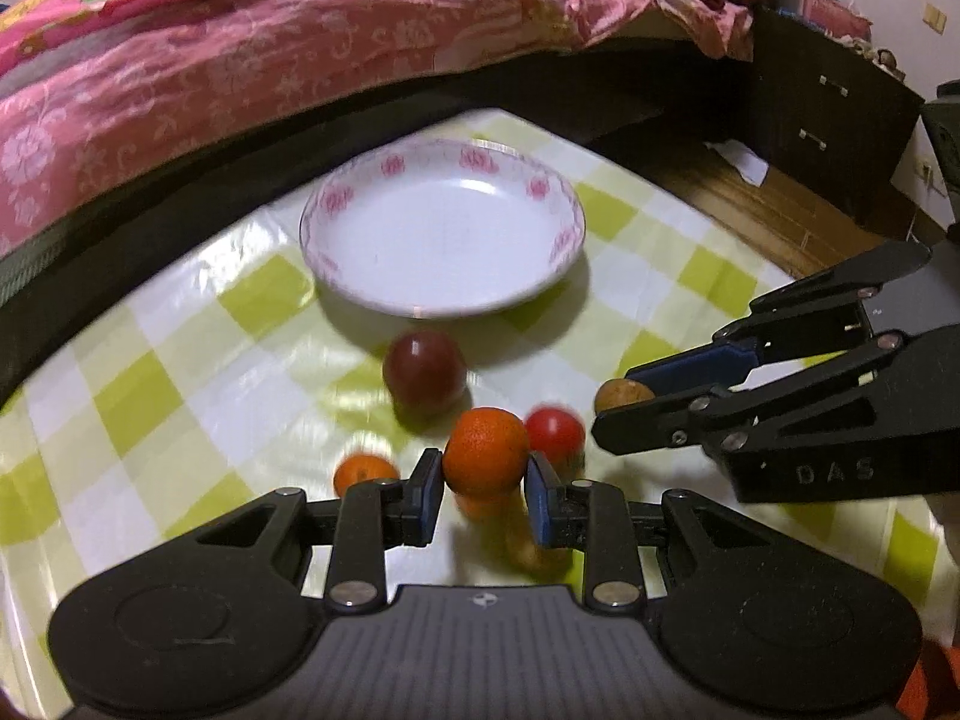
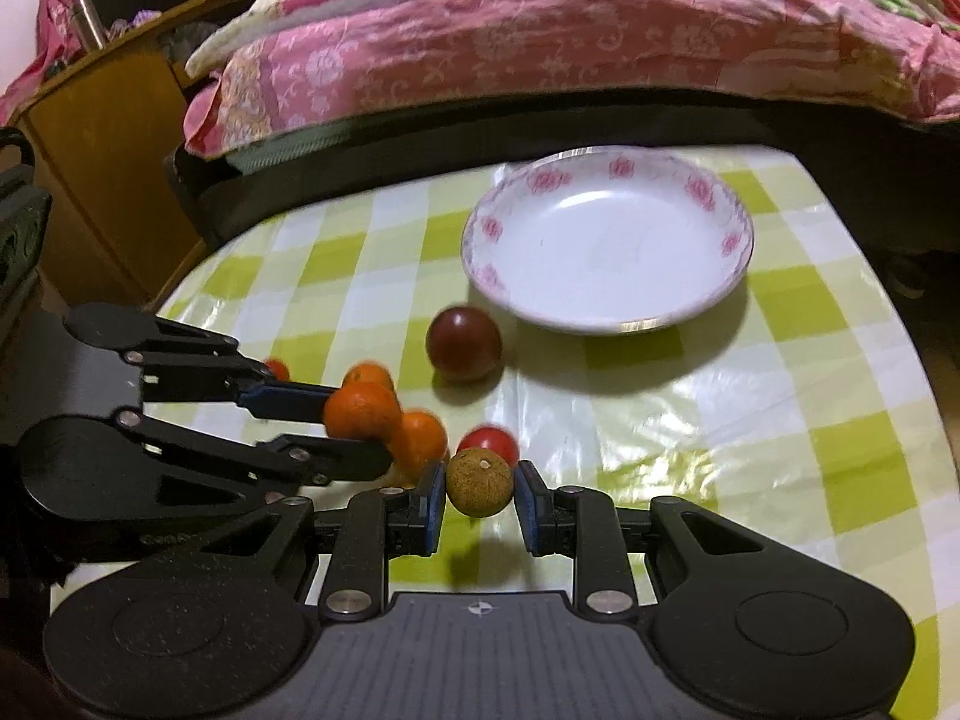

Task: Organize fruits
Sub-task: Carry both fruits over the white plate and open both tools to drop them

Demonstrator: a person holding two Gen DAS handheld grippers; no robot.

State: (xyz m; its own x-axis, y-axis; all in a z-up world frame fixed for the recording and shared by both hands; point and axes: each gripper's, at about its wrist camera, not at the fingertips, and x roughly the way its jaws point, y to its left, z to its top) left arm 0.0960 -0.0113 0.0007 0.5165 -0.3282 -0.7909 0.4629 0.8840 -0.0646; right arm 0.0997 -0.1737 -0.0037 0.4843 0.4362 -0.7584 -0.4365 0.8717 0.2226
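Note:
My left gripper (image 1: 485, 483) is shut on an orange tangerine (image 1: 486, 459), held just above the table; the right wrist view shows it too (image 2: 360, 413). My right gripper (image 2: 480, 492) is shut on a small brown round fruit (image 2: 480, 482), seen also in the left wrist view (image 1: 621, 394). An empty white plate with a pink flower rim (image 1: 558, 243) (image 2: 729, 240) stands beyond. A dark red plum (image 1: 425, 369) (image 2: 464, 345), a red tomato (image 1: 555, 433) (image 2: 489, 443) and more tangerines (image 1: 363, 474) (image 2: 420, 438) lie on the table.
The table wears a green and white checked cloth (image 1: 198, 360) (image 2: 750, 420). A bed with a pink floral cover (image 1: 240, 60) (image 2: 540, 48) runs along the far side. A dark drawer cabinet (image 1: 834, 114) stands at right, a wooden cabinet (image 2: 102, 180) at left.

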